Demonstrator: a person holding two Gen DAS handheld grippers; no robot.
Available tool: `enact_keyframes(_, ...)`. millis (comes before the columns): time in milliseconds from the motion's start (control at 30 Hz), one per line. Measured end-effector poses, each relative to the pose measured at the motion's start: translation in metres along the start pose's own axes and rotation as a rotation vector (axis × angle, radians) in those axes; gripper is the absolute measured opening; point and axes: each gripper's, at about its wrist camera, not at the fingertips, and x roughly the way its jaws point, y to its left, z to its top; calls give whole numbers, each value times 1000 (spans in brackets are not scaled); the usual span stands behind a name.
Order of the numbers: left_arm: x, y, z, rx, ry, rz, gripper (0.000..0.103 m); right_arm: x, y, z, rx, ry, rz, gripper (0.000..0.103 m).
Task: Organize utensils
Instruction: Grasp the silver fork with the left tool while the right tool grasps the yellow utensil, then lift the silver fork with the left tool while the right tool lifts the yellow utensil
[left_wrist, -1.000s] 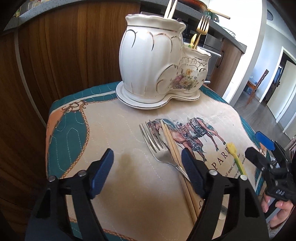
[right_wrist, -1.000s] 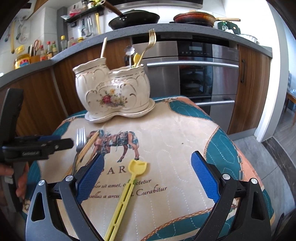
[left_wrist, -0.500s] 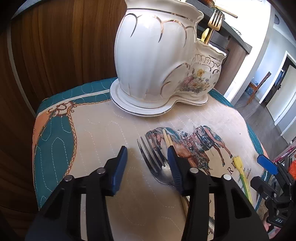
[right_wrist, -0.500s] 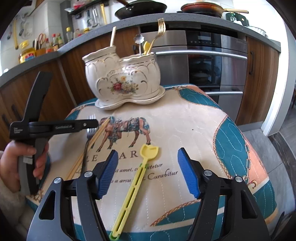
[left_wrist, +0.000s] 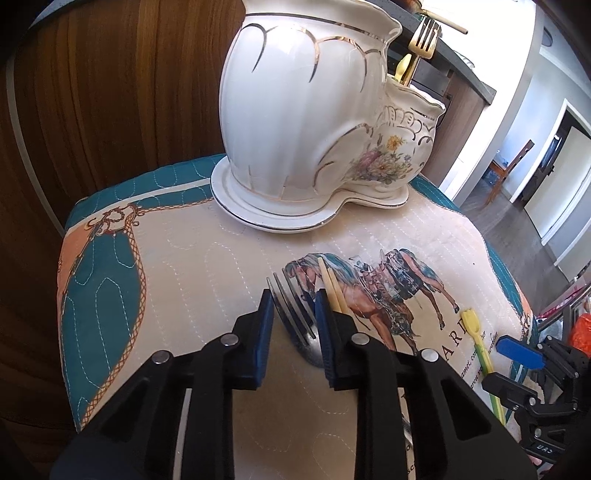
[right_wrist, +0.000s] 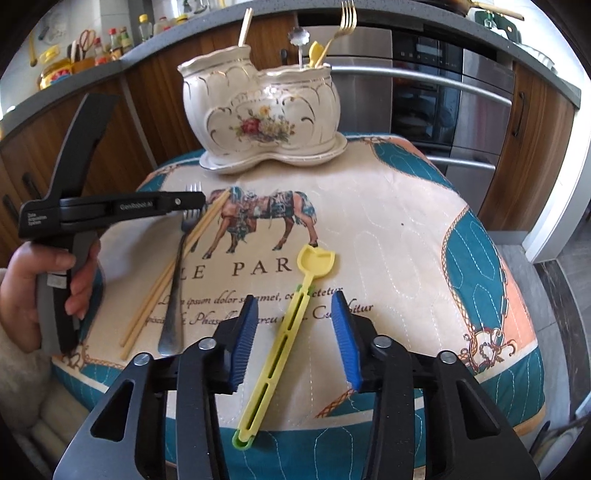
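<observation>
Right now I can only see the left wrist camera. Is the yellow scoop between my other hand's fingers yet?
Observer: Yes. The handle of the yellow scoop lies between the fingers of the right gripper. They are closing but not touching it.
Operator: What's inside the tall side of the white holder? Its top is cut off for me.
Observer: A pale wooden stick pokes out of it, probably a chopstick.
</observation>
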Motion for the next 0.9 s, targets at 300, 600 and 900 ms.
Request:
enact_keyframes(300, -3, 7, 0, -16, -14, -40, 11, 18, 2, 12, -7, 17, -26, 15)
enact_keyframes(600, -16, 20, -1, -67, -70, -110, 5, 21, 8, 31, -2, -74, 17, 11)
enact_keyframes(900, -57, -2, -5, 85, -269, -60, 4, -5, 9, 44, 15, -253, 48, 11)
